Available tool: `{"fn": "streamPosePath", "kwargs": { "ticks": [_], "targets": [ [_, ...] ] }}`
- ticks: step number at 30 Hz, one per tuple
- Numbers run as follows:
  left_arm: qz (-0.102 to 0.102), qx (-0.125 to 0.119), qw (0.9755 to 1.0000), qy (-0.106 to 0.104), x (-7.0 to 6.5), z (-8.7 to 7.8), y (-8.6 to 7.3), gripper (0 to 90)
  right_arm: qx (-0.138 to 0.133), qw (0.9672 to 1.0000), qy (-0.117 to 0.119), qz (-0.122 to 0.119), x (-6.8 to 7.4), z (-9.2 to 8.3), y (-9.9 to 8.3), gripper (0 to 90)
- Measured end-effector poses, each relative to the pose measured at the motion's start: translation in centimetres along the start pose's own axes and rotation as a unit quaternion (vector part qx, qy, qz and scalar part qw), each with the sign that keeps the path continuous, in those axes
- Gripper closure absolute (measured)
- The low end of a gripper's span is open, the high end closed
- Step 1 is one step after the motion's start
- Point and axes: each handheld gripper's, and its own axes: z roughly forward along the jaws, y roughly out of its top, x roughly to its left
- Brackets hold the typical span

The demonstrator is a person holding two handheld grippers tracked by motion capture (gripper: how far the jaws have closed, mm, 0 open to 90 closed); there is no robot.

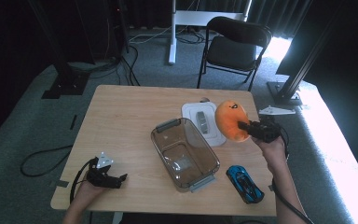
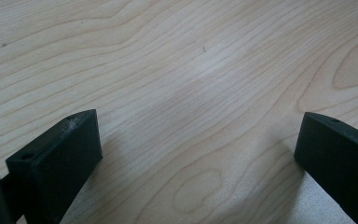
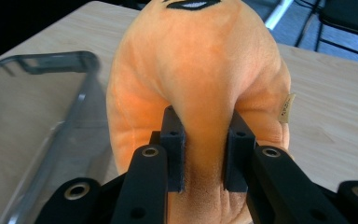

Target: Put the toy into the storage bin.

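Two black fingers [image 2: 56,163] stand wide apart low over the bare, light wood-grain desk [image 2: 191,84].

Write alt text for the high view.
The right tool pinches an orange plush above the table, beside an empty clear bin. The bin's white lid lies behind it, a blue toy car sits to the right, and the left tool rests open at the near left corner.
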Motion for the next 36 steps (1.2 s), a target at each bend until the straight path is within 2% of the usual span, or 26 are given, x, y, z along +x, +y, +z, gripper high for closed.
{"fn": "streamPosePath", "kwargs": {
  "ticks": [9,13,14,20,24,27,32,36],
  "targets": [
    [0.0,0.0,1.0,0.0,0.0,0.0,0.0,0.9,-0.019,0.9982,0.042,-0.038,2.9,-0.8,1.7,74.3],
    [0.0,0.0,1.0,0.0,0.0,0.0,0.0,1.0,-0.021,0.9972,0.052,-0.049,3.8,-1.0,2.1,74.3],
    [0.0,0.0,1.0,0.0,0.0,0.0,0.0,1.0,-0.023,0.9959,0.066,-0.058,4.6,-1.1,2.3,74.3],
    [-0.001,0.0,1.0,0.0,0.0,0.0,0.0,1.0,-0.028,0.9927,0.091,-0.074,6.2,-1.3,2.7,74.2],
    [0.0,0.001,1.0,0.0,0.0,0.0,0.0,1.0,-0.031,0.9887,0.116,-0.089,7.2,-1.4,2.8,74.2],
    [0.0,0.0,1.0,0.0,0.0,0.0,0.0,1.0,-0.025,0.9864,0.123,-0.105,8.2,-1.2,2.8,74.1],
    [0.0,0.0,1.0,0.0,0.0,0.0,0.0,0.9,-0.022,0.9828,0.143,-0.115,9.3,-0.9,2.8,74.1],
    [0.0,0.0,1.0,0.0,0.0,0.0,0.0,1.0,-0.012,0.9807,0.146,-0.129,10.1,-0.6,2.6,74.0]
  ]
}}
